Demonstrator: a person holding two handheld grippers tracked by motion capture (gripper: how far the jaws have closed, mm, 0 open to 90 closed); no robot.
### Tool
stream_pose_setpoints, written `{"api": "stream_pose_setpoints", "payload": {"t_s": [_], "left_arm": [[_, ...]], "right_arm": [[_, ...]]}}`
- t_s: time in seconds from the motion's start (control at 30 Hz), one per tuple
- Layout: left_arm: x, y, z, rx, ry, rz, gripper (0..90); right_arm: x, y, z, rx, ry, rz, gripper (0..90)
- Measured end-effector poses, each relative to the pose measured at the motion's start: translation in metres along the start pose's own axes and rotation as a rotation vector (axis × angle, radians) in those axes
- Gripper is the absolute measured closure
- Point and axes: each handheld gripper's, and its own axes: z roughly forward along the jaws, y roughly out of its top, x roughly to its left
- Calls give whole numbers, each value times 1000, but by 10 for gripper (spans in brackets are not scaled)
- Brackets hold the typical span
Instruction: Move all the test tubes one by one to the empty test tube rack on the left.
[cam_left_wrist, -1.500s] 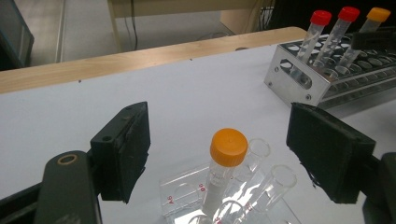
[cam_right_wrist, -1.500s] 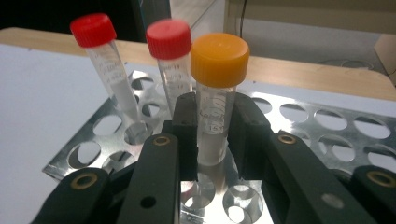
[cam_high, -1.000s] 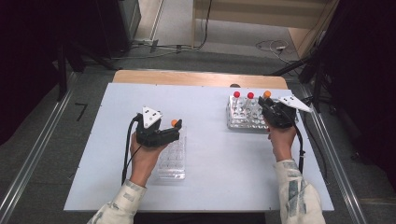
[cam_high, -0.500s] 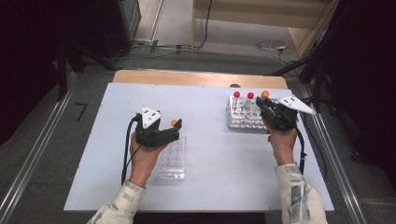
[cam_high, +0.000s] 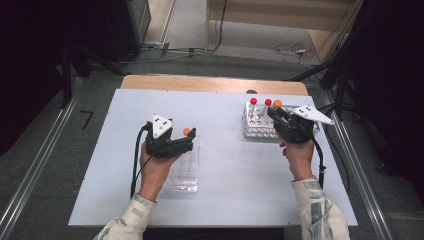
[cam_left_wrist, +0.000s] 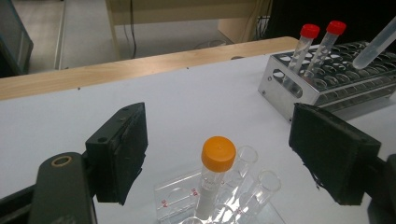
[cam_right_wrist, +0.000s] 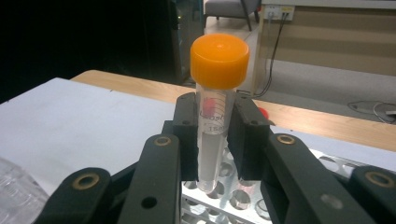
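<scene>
My left gripper (cam_high: 189, 138) hangs open over the far end of a clear plastic tube rack (cam_high: 183, 172). An orange-capped tube (cam_left_wrist: 217, 161) stands in that rack (cam_left_wrist: 173, 201) between the wide-apart pads (cam_left_wrist: 122, 150), which do not touch it. My right gripper (cam_right_wrist: 217, 128) is shut on a second orange-capped tube (cam_right_wrist: 218, 65), held upright just above the metal rack (cam_right_wrist: 219, 198). In the high view that tube (cam_high: 277, 104) is at the right end of the metal rack (cam_high: 255, 126), with the right gripper (cam_high: 276, 113) around it. Two red-capped tubes (cam_high: 253, 101) stand in the metal rack's far row.
The white table (cam_high: 225, 200) has a wooden strip (cam_high: 210, 84) along its far edge. The metal rack (cam_left_wrist: 327, 88) with its two red-capped tubes (cam_left_wrist: 308, 35) lies to the right of the clear rack. Cables trail on the floor behind the table.
My right gripper has shifted slightly left and up with the orange-capped tube still in it. The left gripper has stayed where it was.
</scene>
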Motion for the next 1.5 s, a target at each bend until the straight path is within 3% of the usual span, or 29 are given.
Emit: {"api": "stream_pose_setpoints", "payload": {"t_s": [0.6, 0.9, 1.03, 1.23, 1.5], "left_arm": [[0, 2, -3, -8, -2, -2, 203], [-6, 3, -4, -12, -21, 9, 203], [-15, 6, -8, -27, -50, 23, 203], [-35, 9, -12, -49, -127, 40, 223], [-52, 6, -9, -42, -206, 91, 384]], "right_arm": [[47, -12, 14, 64, 127, -84, 712], [73, -21, 20, 104, 225, -116, 712], [87, -26, 22, 117, 261, -145, 712], [109, -32, 23, 148, 318, -189, 712], [127, -31, 16, 147, 382, -219, 712]]}}
